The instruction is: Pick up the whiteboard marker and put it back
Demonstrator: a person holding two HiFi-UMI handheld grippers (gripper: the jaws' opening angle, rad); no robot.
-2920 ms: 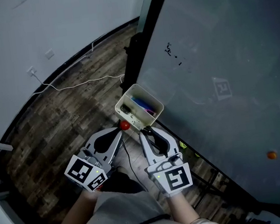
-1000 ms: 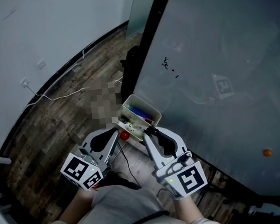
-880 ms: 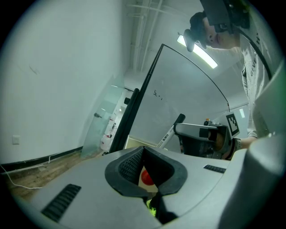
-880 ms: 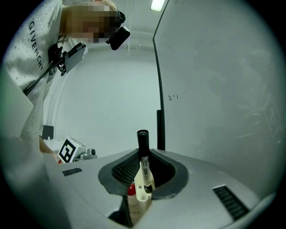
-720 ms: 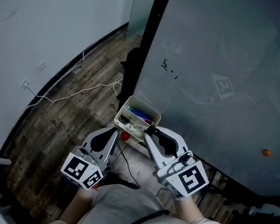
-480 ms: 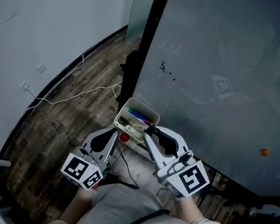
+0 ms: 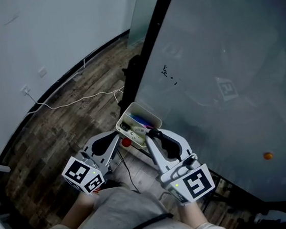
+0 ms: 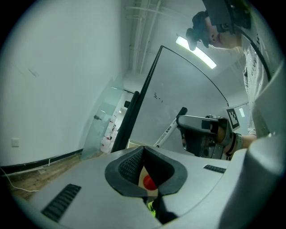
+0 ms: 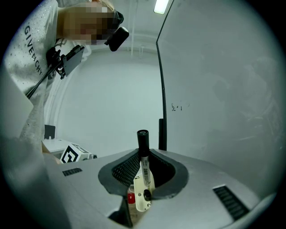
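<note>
The whiteboard marker [image 9: 144, 166], white with a black cap, stands upright between the pads of my right gripper [image 9: 143, 170], which is shut on it. In the left gripper view the same marker [image 8: 169, 129] slants up from the right gripper [image 8: 202, 134]. In the head view the right gripper [image 7: 154, 133] is just below the white pen box [image 7: 124, 119] fixed to the whiteboard [image 7: 221, 77]. My left gripper [image 7: 119, 135] is beside it, jaws shut with nothing held. A red round thing [image 7: 126, 142] lies between the two grippers, under the box.
The box holds several coloured markers [image 7: 142, 120]. The whiteboard's black frame [image 7: 150, 44] runs up diagonally. A white cable [image 7: 79, 99] lies on the wooden floor by the wall. A small orange dot [image 7: 267, 156] sits on the board at the right.
Since 2.9 s ago the right gripper has drawn back a little from the box with the marker. Over the last second both grippers have hardly moved; the view has drifted slightly.
</note>
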